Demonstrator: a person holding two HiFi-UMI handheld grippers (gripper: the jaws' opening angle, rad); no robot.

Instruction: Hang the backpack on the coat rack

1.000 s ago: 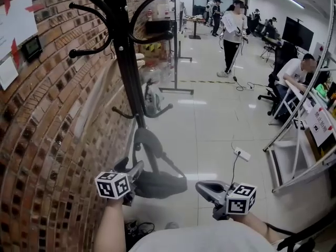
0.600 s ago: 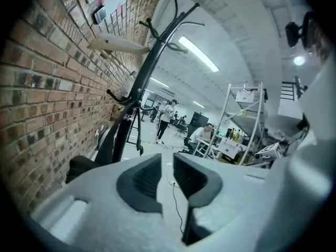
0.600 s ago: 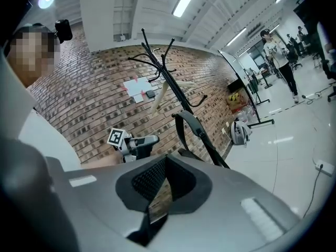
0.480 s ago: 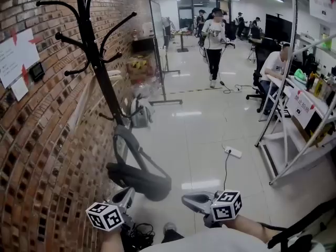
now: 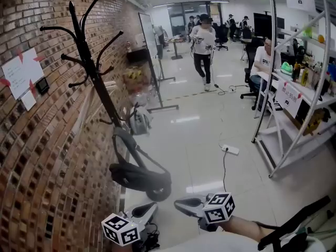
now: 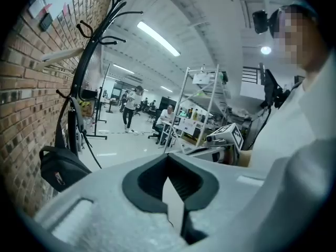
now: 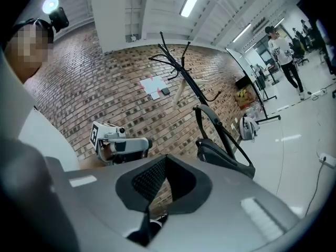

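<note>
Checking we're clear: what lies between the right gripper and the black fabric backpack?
Head view: only bare pale glossy floor separates right gripper from backpack.

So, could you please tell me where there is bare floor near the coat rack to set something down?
Bare floor lies between the backpack hanging on the coat rack and the power strip. It is crowded along the brick wall: a grey bag behind the rack, cables below the backpack. The shelving closes the right side.
</note>
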